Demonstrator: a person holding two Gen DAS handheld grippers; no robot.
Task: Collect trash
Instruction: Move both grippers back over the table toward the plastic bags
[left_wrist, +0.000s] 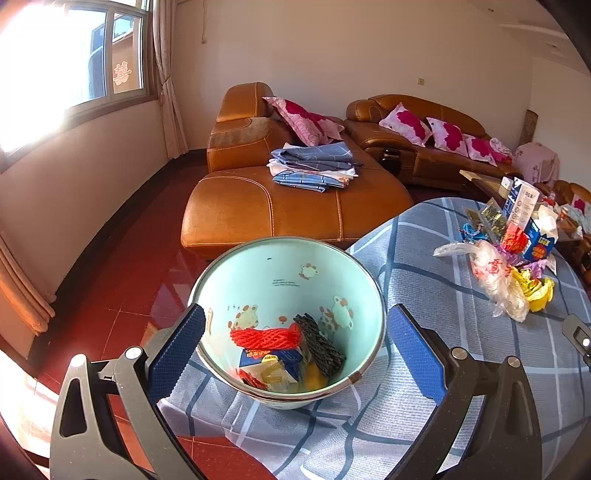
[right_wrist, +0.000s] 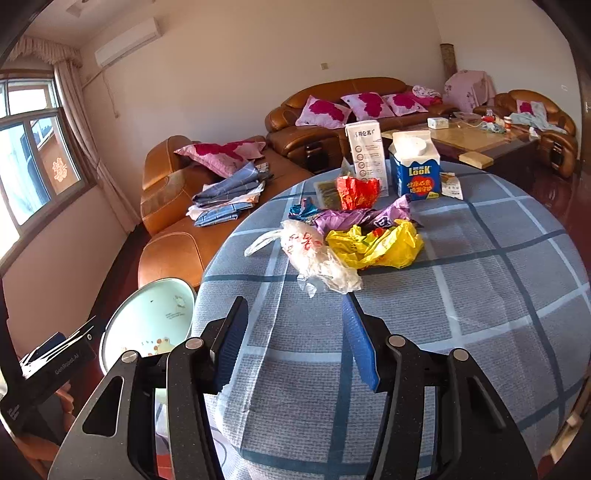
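Note:
A pale green enamel basin (left_wrist: 258, 273) rests tilted at the table's edge, holding red netting (left_wrist: 264, 338), black netting and several wrappers. My left gripper (left_wrist: 295, 354) is open, its blue pads on either side of the basin, apart from its rim. The basin also shows in the right wrist view (right_wrist: 155, 314). My right gripper (right_wrist: 295, 339) is open and empty above the cloth. Ahead of it lie a clear plastic bag (right_wrist: 314, 254), a yellow bag (right_wrist: 376, 243), purple and red wrappers (right_wrist: 356, 192), and a blue carton (right_wrist: 415, 170).
The round table has a blue-grey checked cloth (right_wrist: 480, 295). An orange leather sofa (left_wrist: 280, 203) with folded bedding stands beyond the basin over a red tiled floor. A coffee table (right_wrist: 480, 136) stands behind the round table. A white box (right_wrist: 365, 147) stands by the carton.

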